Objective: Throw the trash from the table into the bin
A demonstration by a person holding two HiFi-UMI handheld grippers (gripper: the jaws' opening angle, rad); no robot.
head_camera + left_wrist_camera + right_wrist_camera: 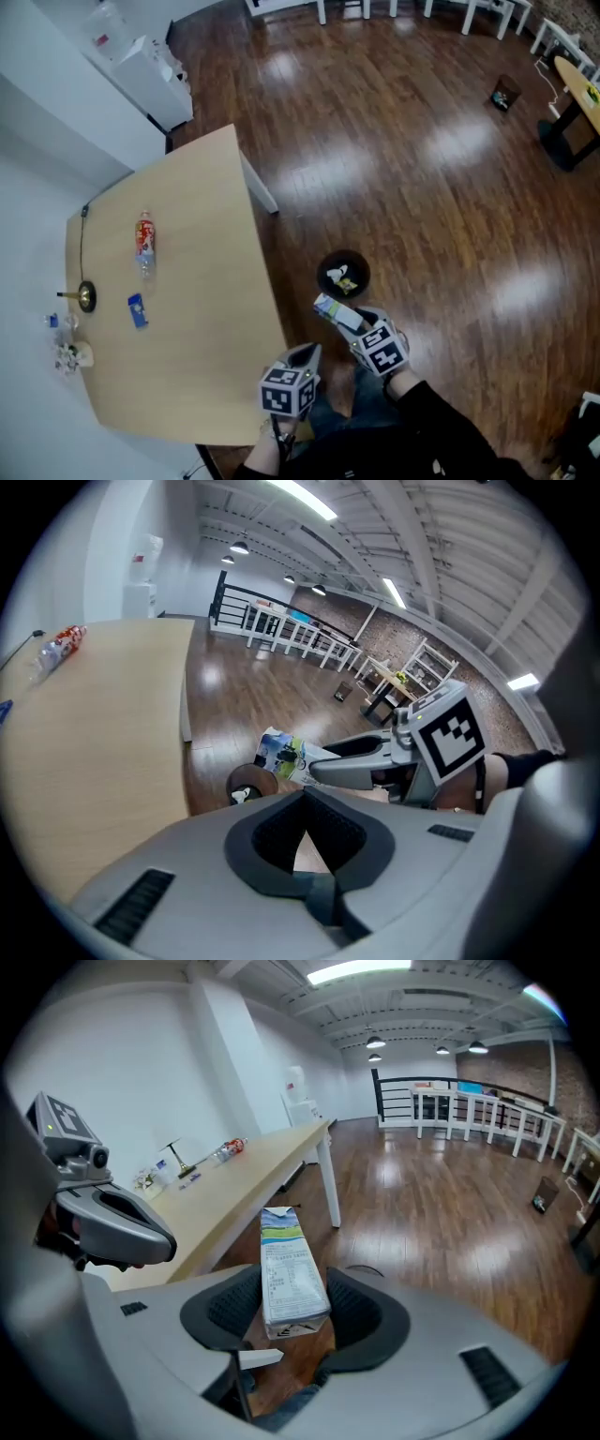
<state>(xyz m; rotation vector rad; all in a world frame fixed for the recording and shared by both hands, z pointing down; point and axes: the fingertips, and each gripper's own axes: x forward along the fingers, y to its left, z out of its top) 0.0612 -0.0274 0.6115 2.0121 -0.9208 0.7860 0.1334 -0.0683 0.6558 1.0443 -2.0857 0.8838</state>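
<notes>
Off the worktop (197,309) and beside the bin (343,274), the carton (330,307) is in my right gripper (295,1288).
From the head view I get the layout. The bin stands on the floor just past the carton with scraps inside, and a bottle (144,246) and a small blue packet (138,310) lie on the worktop. The right gripper view adds the fingers (361,1312) pressing the carton's sides. The left gripper view shows my left gripper (305,799) with its tips together and nothing between them.

L gripper (307,354) jaws together, seemingly empty; R gripper (351,324) clamped on carton (289,1269); both angled down.
</notes>
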